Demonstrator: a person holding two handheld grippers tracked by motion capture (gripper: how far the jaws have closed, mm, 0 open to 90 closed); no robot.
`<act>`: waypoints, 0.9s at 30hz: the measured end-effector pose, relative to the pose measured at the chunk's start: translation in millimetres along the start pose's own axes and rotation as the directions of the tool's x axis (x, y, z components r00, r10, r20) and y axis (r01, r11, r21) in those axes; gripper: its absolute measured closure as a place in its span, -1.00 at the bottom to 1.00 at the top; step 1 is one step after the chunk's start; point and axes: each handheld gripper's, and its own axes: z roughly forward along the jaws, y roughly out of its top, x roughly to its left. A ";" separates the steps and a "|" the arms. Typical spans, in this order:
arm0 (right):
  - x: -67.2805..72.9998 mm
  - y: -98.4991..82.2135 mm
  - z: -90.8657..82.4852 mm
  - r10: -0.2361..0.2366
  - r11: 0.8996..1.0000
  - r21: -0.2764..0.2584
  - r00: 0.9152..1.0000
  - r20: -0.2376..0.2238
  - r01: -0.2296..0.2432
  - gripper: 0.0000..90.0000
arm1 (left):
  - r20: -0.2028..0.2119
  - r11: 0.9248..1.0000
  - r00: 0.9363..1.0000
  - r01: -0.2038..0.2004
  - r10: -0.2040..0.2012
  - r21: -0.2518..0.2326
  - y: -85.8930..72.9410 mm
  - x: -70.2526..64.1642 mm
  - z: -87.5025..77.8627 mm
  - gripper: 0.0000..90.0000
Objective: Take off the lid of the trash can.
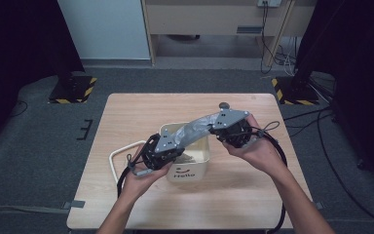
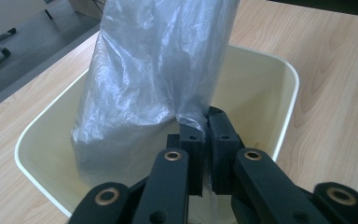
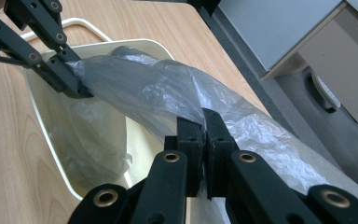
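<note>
Your left gripper (image 2: 205, 135) had its jaws clamped tight on a pinch of the thin grey plastic bag (image 2: 154, 79), the film squeezed flat btw the pads w/ no gap showing; from that pinch the bag rose toward 12 o'clock in the left gripper view. Your right gripper (image 3: 204, 135) was likewise closed hard on another fold of the same bag (image 3: 168, 93), film caught btw its pads. In the right gripper view the bag ran from your right jaws toward 10 o'clock to your left gripper (image 3: 70, 77), drawn out as a loose, crinkled band btw the two, w/ more of it trailing toward 4 o'clock. From the high view the bag (image 1: 195, 129) spanned from your left gripper (image 1: 163, 148) up toward 2 o'clock to your right gripper (image 1: 231, 127), hanging over the cream plastic bin (image 1: 187, 170). Part of the film sagged down inside the bin (image 2: 261, 84), lying against its inner wall. The bin carried a "Hello" print and a smile mark on its near side and stood near the middle of the wooden table (image 1: 126, 112). A cream loop handle (image 1: 121, 148) lay on the tabletop at about 9 o'clock from the bin, just beside your left hand (image 1: 139, 180). Your right hand (image 1: 258, 153) held its gripper at about 3 o'clock of the bin, above the tabletop.
</note>
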 end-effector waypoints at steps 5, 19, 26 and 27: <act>1.6 3.0 1.2 -0.016 1.000 0.009 1.000 -0.009 0.016 0.99 | -0.033 0.999 0.999 0.007 -0.008 -0.031 -0.2 -0.2 -3.4 0.42; 2.1 0.0 -0.6 -0.037 0.999 0.039 0.999 -0.023 0.038 1.00 | -0.095 0.996 0.995 -0.001 -0.007 -0.086 12.1 13.2 -24.3 -0.21; 2.3 -1.6 -1.1 -0.047 0.998 0.047 0.998 -0.031 0.048 0.99 | -0.104 0.993 0.994 -0.042 0.031 -0.107 23.6 11.2 -30.2 -0.20; 3.0 -1.0 -1.4 -0.043 0.998 0.051 0.999 -0.033 0.045 0.99 | -0.102 0.992 0.994 -0.046 0.035 -0.114 25.3 10.0 -29.1 -0.18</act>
